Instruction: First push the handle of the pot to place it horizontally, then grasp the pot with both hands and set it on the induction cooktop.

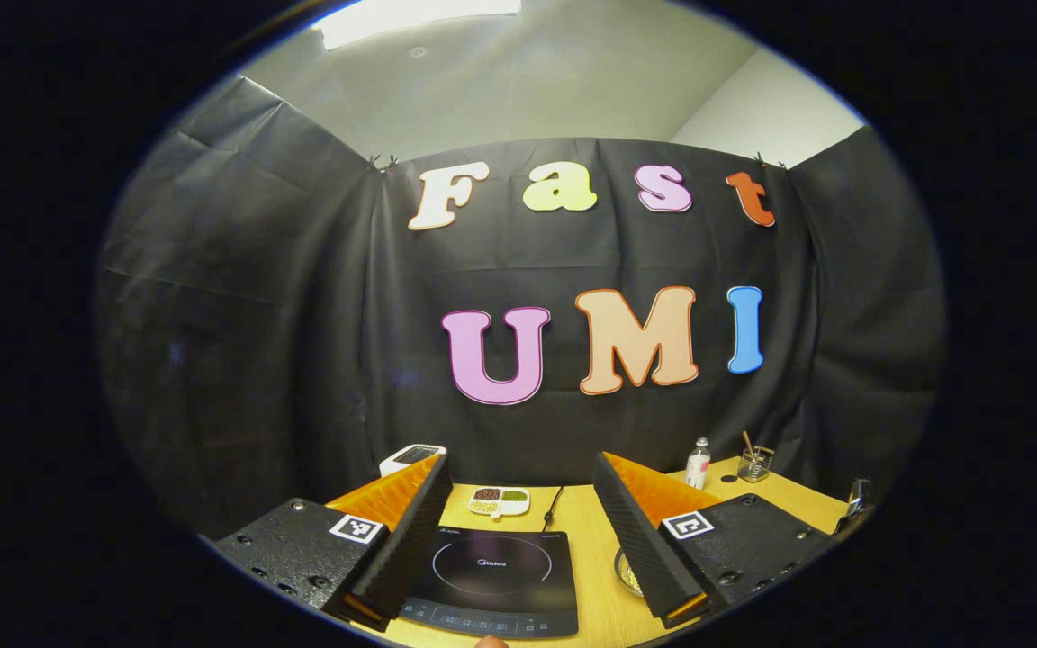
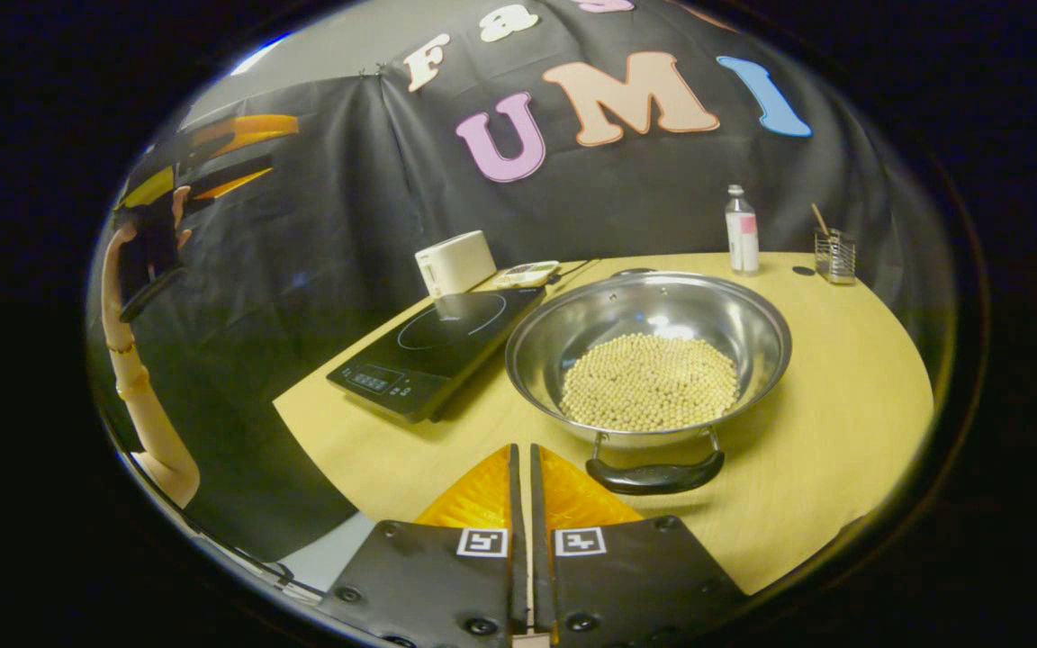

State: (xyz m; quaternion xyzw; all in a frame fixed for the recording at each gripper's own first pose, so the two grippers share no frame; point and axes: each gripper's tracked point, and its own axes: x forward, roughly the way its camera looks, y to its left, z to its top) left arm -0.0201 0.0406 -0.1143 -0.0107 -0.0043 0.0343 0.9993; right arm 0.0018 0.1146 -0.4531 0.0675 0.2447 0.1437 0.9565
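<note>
Opening stage, before any contact with the pot. In the right gripper view, the right gripper has its fingers drawn nearly together with only a thin slit between them, holding nothing, and hovers over the wooden table just short of the pot. The steel pot, filled with pale beans, stands at the table's centre; its near black handle lies at 6 o'clock of the rim, just to the right of the fingertips. The induction cooktop sits touching or just beside the pot at its 9 o'clock. In the left gripper view, the left gripper is spread wide and empty, raised above the cooktop. Judged step: pushing the handle level. The next move calls for the narrow right fingertips to meet the handle and nudge it.
</note>
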